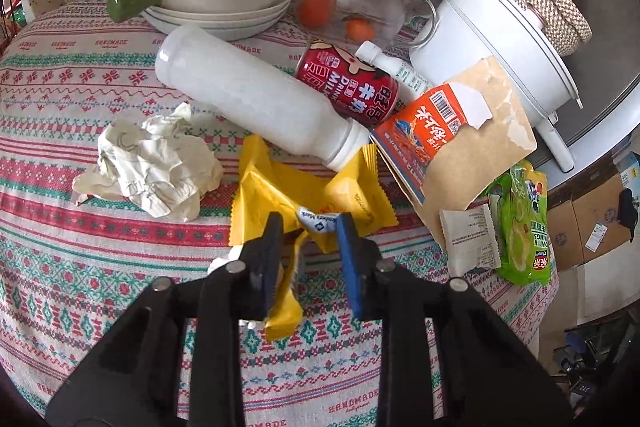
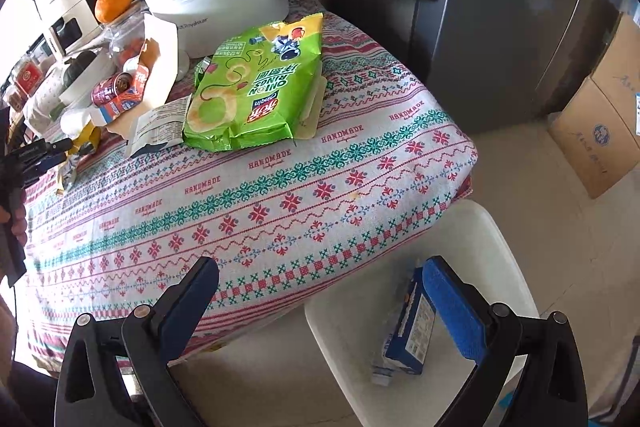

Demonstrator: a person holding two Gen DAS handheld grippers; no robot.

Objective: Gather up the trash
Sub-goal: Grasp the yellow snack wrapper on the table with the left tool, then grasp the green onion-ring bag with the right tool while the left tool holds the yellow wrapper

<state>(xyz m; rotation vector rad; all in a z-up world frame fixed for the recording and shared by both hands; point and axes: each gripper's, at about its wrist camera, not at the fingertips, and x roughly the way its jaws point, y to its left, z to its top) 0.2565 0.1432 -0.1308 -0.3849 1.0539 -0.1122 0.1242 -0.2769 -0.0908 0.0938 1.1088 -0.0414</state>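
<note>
The table (image 2: pixel 280 195), under a patterned cloth, is seen corner-on only from the right wrist, with a white bin (image 2: pixel 460 239) below at 5 o'clock holding a blue carton (image 2: pixel 412 331). The right gripper (image 2: pixel 320 291) hangs wide open and empty above that bin. The green chip bag (image 2: pixel 256 87) fills that view at 12 o'clock; in the left view it sits squeezed at 3 o'clock. Only the left wrist shows the white bottle (image 1: pixel 256 95), red can (image 1: pixel 348 83) and crumpled tissue (image 1: pixel 152 163) at 10 o'clock. The left gripper (image 1: pixel 306 227) is partly closed around a yellow wrapper (image 1: pixel 280 195) on the cloth.
</note>
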